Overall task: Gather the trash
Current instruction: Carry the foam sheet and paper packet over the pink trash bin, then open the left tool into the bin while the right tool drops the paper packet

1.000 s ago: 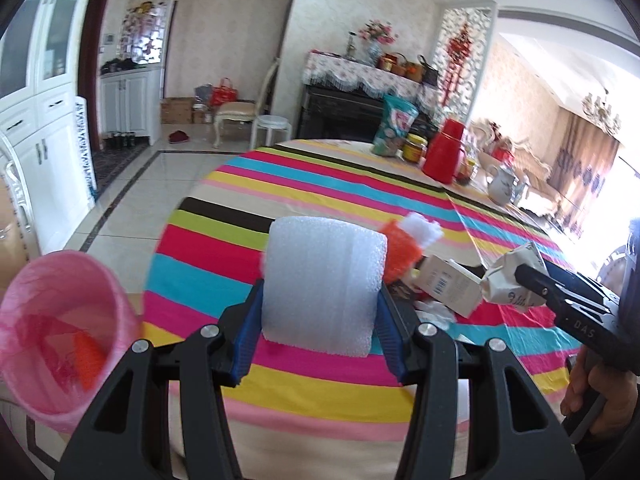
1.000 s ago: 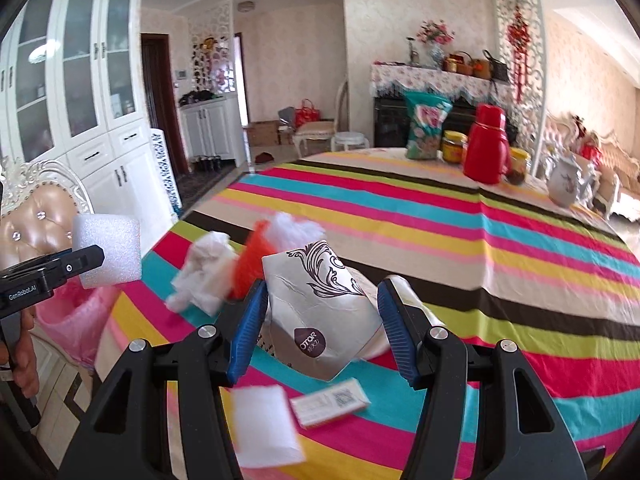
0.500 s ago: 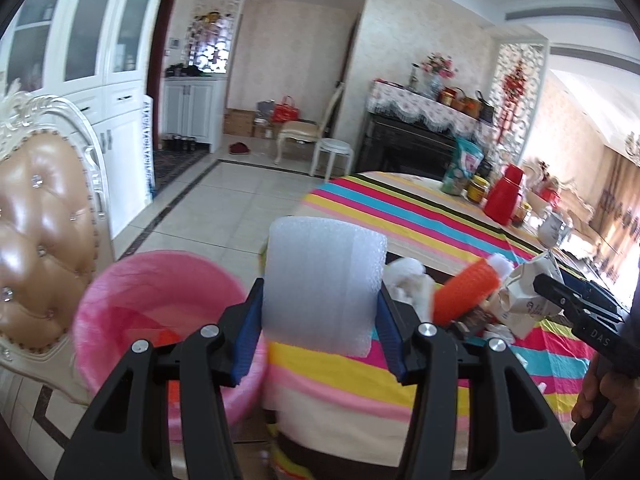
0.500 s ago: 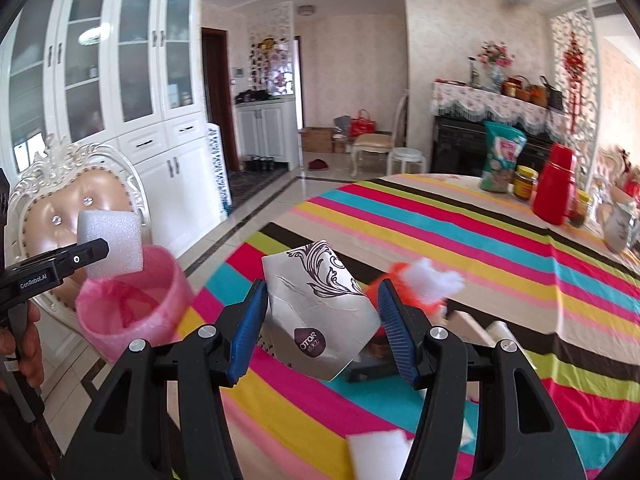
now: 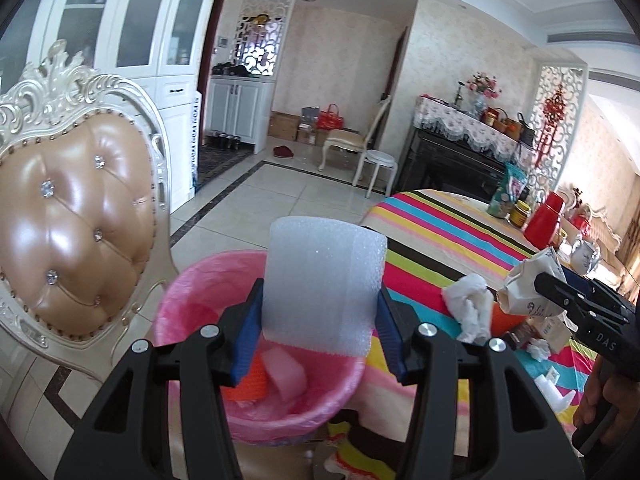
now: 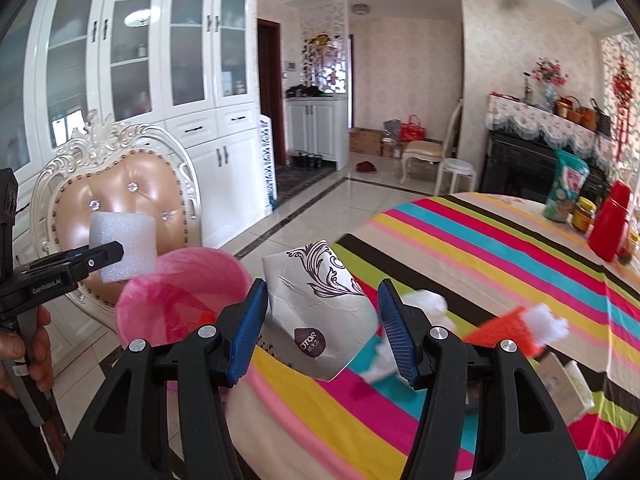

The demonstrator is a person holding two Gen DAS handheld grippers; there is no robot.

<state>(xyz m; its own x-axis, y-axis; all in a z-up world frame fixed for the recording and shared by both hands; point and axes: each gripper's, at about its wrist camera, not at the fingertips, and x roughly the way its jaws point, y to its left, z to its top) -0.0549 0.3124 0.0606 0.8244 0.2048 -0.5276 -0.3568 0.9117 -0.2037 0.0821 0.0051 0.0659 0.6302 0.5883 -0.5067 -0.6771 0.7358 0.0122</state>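
A: What's hidden?
B: The bin's (image 5: 192, 300) contents, mostly, behind the white foam (image 5: 324, 284) clamped in the left hand-held gripper (image 5: 320, 320) above it.
A: Right hand-held gripper (image 6: 322, 318)?
B: Closed on crumpled silver wrapper (image 6: 316, 300), over the surface's (image 6: 500, 264) near-left edge.

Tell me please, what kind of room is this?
Most likely the dining area of a home. A table with a striped cloth stands by an ornate padded chair; tall white cabinets line the wall, and shoes sit near a doorway.

One foam block (image 5: 324, 288), one paper packet (image 6: 318, 314), one pink bin (image 5: 200, 280), two chairs (image 5: 76, 216).
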